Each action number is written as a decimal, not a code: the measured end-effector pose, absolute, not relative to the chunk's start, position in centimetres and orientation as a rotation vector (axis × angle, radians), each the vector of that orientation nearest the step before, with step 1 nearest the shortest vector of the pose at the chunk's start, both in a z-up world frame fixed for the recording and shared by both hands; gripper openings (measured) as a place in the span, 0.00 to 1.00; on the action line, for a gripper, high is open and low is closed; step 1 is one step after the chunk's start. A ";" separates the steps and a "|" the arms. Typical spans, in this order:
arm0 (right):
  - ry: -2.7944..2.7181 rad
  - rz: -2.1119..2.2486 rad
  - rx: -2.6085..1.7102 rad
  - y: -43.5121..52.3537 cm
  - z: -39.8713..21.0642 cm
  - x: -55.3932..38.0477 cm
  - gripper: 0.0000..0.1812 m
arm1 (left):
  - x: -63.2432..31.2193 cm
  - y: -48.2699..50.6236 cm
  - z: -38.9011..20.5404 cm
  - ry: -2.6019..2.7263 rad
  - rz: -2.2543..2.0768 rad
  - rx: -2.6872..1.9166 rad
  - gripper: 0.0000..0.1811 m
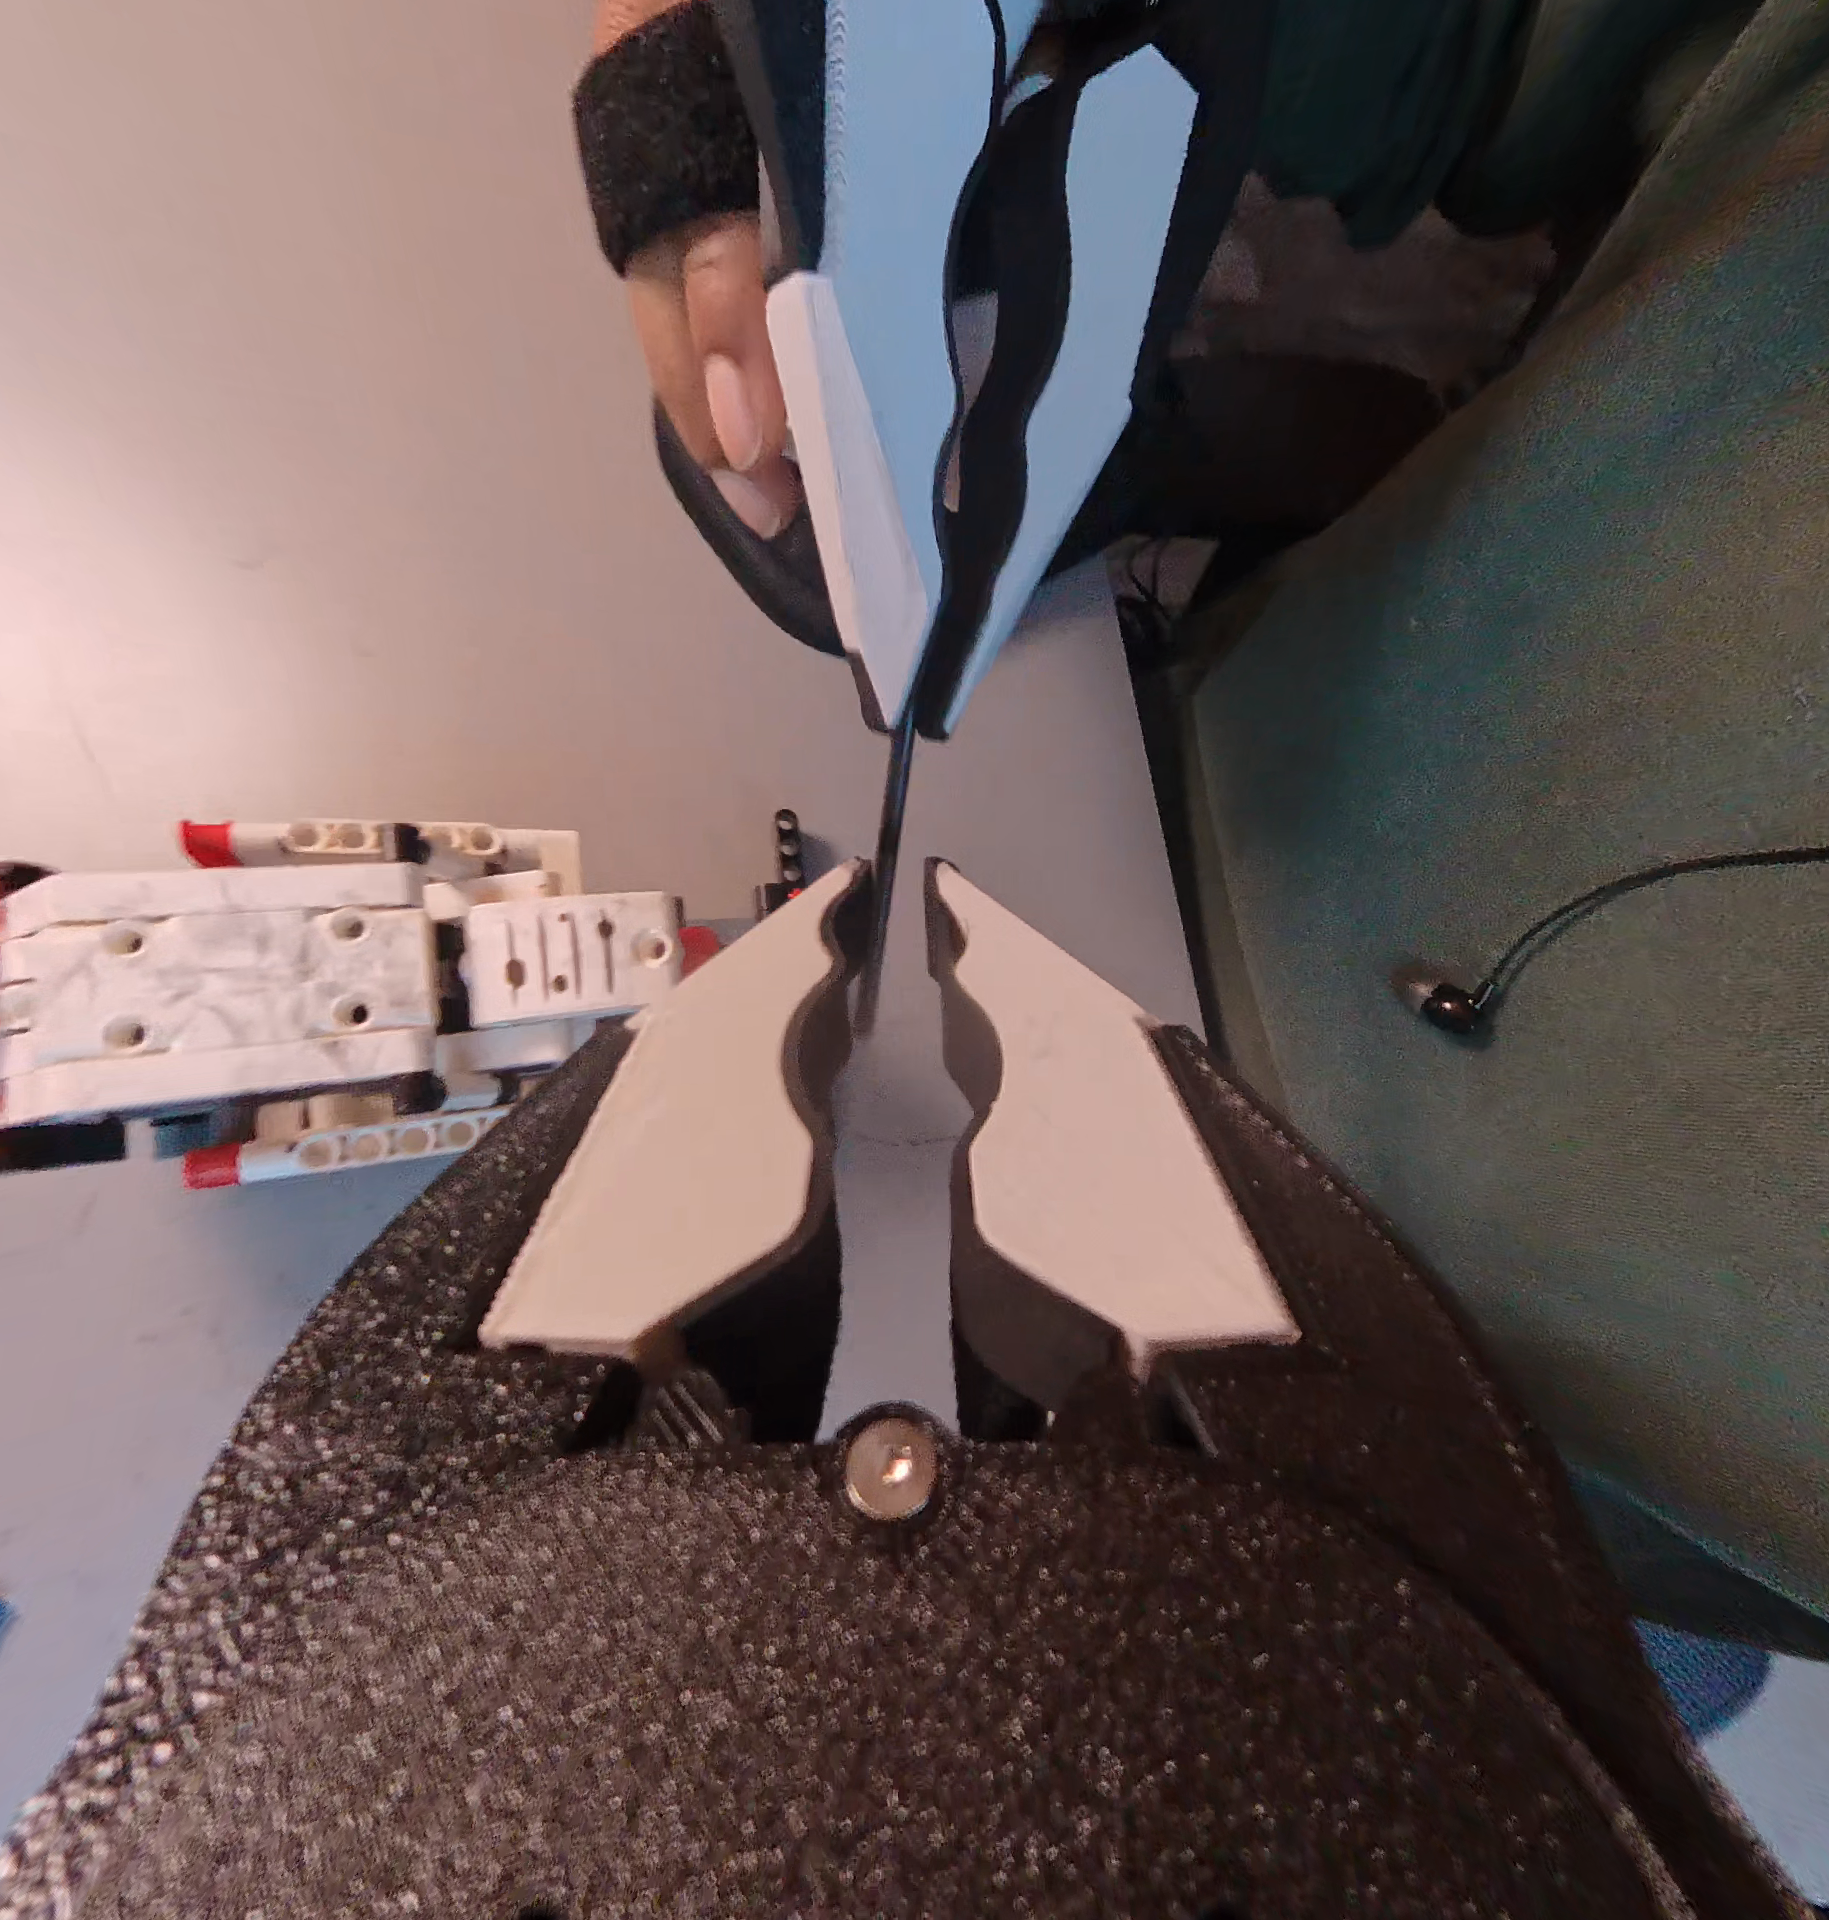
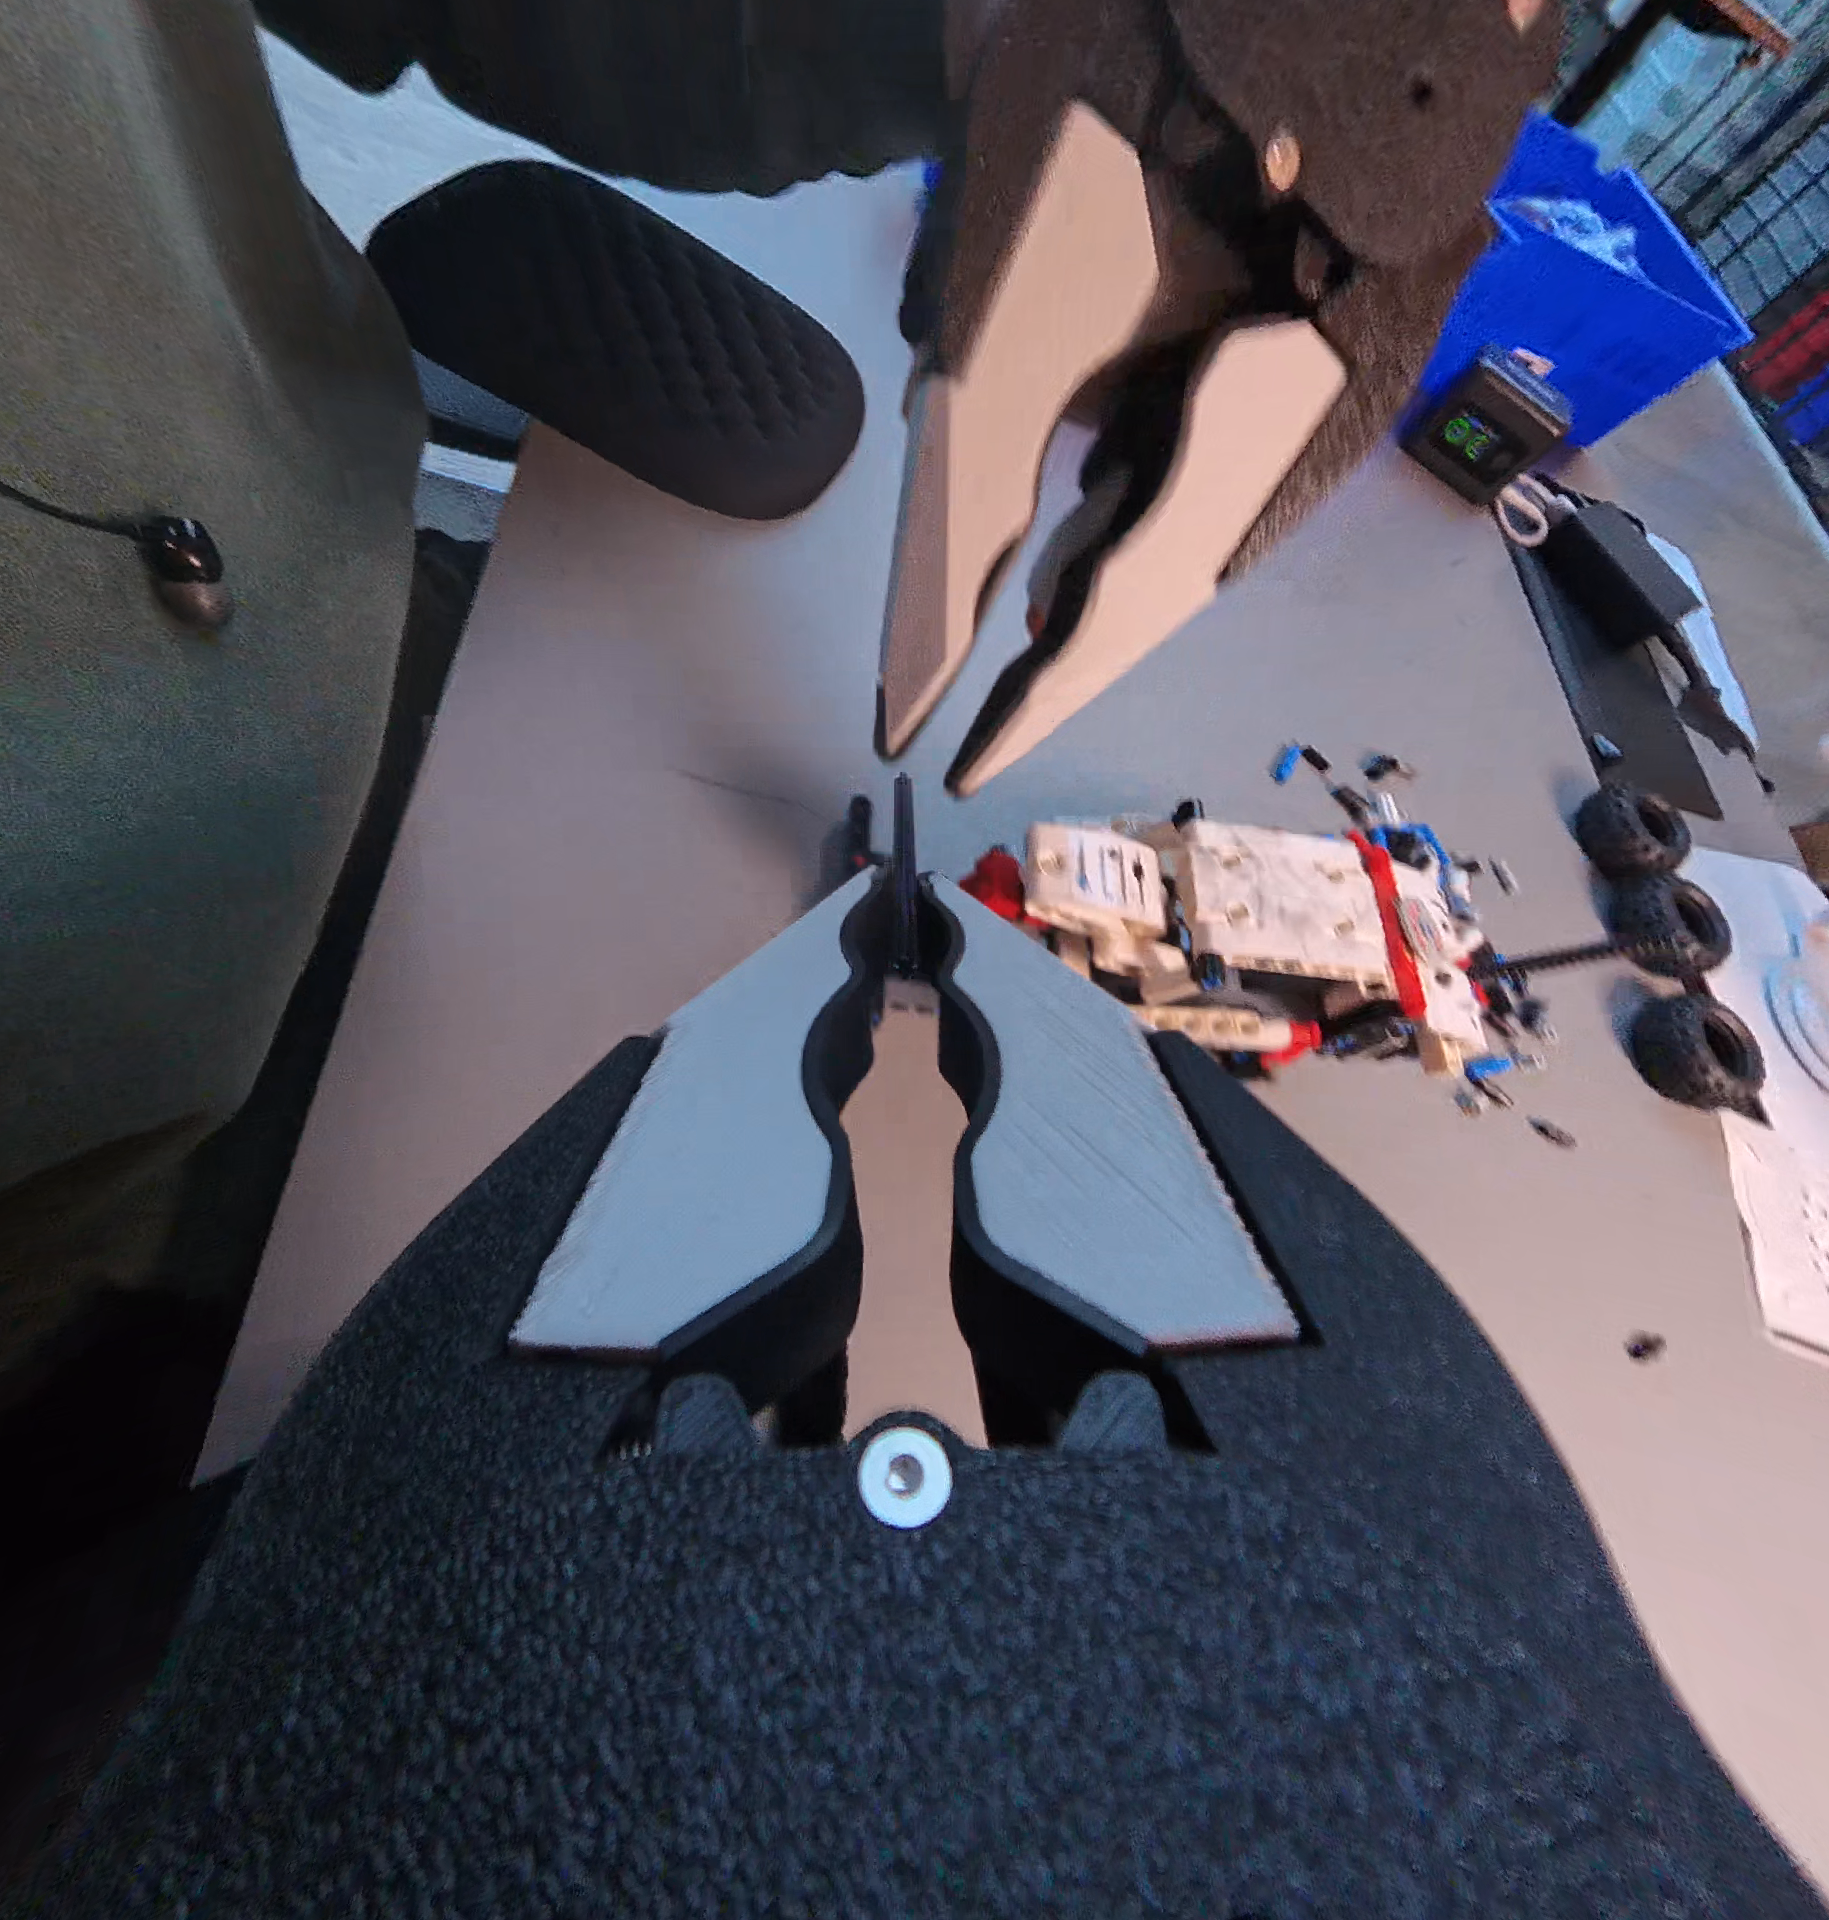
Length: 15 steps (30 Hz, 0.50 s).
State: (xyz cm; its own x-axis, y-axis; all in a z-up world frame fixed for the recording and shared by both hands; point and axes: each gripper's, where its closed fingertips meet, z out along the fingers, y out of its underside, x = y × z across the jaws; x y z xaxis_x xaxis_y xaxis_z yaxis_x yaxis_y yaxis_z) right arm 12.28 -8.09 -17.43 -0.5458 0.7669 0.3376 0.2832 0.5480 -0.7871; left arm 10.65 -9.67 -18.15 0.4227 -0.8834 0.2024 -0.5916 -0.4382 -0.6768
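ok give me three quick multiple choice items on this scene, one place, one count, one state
1. The white and red brick-built vehicle lies: A on the grey table; B in a bin; C in a tool.
2. Loose black rubber tyres beside it: A one; B three; C six.
3. The right tool is: A wide open; B shut on nothing; C shut on the thin black rod.
Key: A, it rests flat on the tabletop; B, three lie in a row in the right wrist view; C, its fingertips pinch the rod.
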 end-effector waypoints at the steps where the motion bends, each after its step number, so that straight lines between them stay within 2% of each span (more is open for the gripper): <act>1: -2.073 0.879 -0.888 -6.6 -17.7 12.9 0.02 | 10.0 -9.2 -17.7 1.191 -0.737 -2.143 0.09; 3: -2.031 0.860 -1.023 -3.1 -18.6 14.4 0.02 | 7.9 -8.4 -17.0 1.076 -0.683 -2.108 0.12; 7: -1.963 0.692 -1.273 3.8 -22.7 16.7 0.02 | 4.4 -8.1 -19.2 0.949 -0.559 -2.149 0.13; 12: -2.072 0.447 -1.347 5.4 -27.9 17.1 0.02 | 2.9 -7.3 -22.9 1.016 -0.301 -2.131 0.15; 15: -1.993 0.472 -1.425 5.5 -26.4 16.6 0.16 | 3.7 -7.5 -23.8 0.999 -0.399 -2.159 0.15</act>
State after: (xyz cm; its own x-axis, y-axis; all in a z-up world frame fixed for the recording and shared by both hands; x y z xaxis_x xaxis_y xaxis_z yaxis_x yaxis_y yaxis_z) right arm 16.60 5.54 -26.43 -0.2115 0.9344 0.2868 0.7064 0.3489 -0.6159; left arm 3.70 -7.53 -23.83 0.6527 -0.7574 -0.0180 -0.5370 -0.4457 -0.7163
